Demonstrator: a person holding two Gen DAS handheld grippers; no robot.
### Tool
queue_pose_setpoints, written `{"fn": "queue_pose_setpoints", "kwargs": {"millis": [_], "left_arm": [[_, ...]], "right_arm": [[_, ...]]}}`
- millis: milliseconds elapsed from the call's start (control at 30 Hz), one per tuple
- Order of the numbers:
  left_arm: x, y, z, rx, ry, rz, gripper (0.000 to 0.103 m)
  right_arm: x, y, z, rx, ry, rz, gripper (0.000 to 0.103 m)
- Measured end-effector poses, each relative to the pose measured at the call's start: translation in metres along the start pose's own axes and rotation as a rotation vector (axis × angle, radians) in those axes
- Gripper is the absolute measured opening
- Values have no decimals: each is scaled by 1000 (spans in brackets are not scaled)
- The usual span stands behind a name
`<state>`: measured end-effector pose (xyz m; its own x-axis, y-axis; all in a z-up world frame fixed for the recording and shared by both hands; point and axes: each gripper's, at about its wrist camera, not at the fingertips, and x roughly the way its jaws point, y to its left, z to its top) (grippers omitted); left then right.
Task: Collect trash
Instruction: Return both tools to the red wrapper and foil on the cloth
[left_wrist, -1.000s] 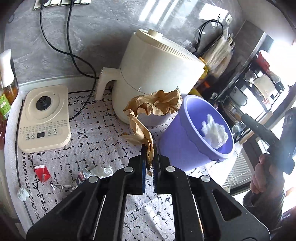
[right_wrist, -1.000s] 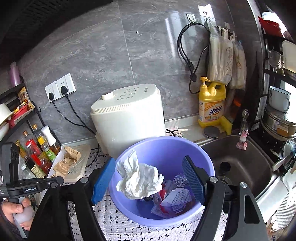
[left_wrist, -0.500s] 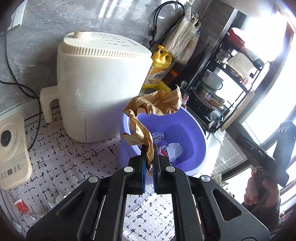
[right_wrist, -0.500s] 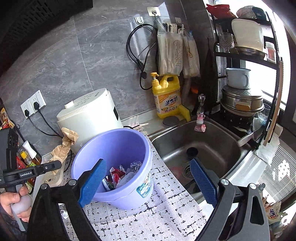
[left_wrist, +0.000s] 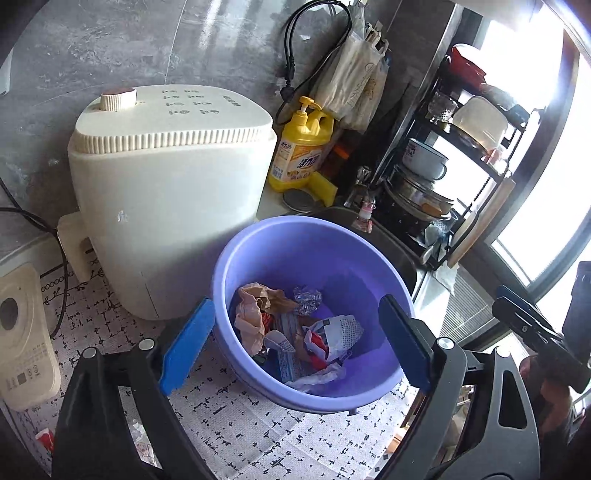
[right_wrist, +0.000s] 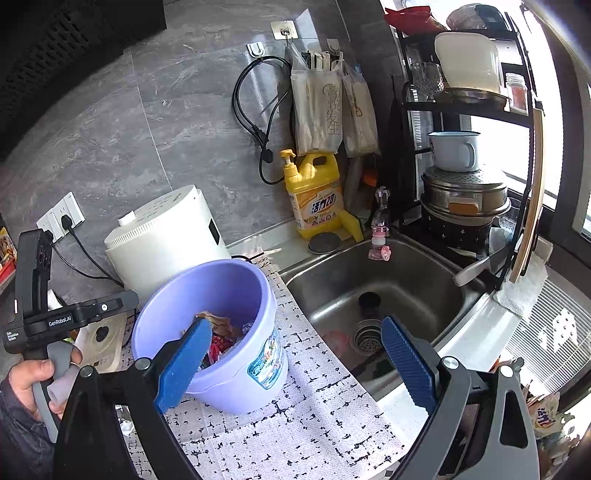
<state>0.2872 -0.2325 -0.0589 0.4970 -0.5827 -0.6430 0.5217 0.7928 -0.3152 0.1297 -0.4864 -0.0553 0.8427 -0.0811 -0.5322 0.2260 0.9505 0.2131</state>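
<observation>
A purple bucket (left_wrist: 343, 254) stands on the patterned mat, holding crumpled brown paper (left_wrist: 255, 306), a foil ball (left_wrist: 306, 299), printed wrappers (left_wrist: 340, 332) and other scraps. My left gripper (left_wrist: 295, 300) hovers over the bucket's near rim; its jaws are opening wide with nothing between the pads. In the right wrist view the bucket (right_wrist: 236, 376) sits low on the left, and my right gripper (right_wrist: 295, 321) is open and empty above the mat, between bucket and sink. A red scrap (left_wrist: 44, 439) lies on the mat at lower left.
A cream air fryer (left_wrist: 166, 192) stands right behind the bucket, a yellow detergent bottle (left_wrist: 303, 151) beyond it. The steel sink (right_wrist: 388, 280) lies right of the mat (right_wrist: 303, 417). A rack with pots (right_wrist: 465, 199) fills the far right. A white appliance base (left_wrist: 22, 339) sits left.
My left gripper carried the brown paper rightward over the bucket and opened; the paper now lies inside. My right gripper opened wider, let a white tissue fall in, and swung right toward the sink.
</observation>
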Motion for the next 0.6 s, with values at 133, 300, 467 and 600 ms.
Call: {"fn": "queue_pose_setpoints", "kwargs": {"millis": [133,300,467,600], "left_arm": [[-18,19,-7,-45,-17,45,97],[-48,48,-20,-108,-49,113,97],[-79,74,-36,-162,-73,192,97],[-101,92,-51,-203,-92,256,97]], "right_arm": [[6,15,4,-25,1,44,91],[17,44,7,-71,7,120,95],[28,76,4,-115,31,199,95],[35,104,2,-155,51,266,95]]}}
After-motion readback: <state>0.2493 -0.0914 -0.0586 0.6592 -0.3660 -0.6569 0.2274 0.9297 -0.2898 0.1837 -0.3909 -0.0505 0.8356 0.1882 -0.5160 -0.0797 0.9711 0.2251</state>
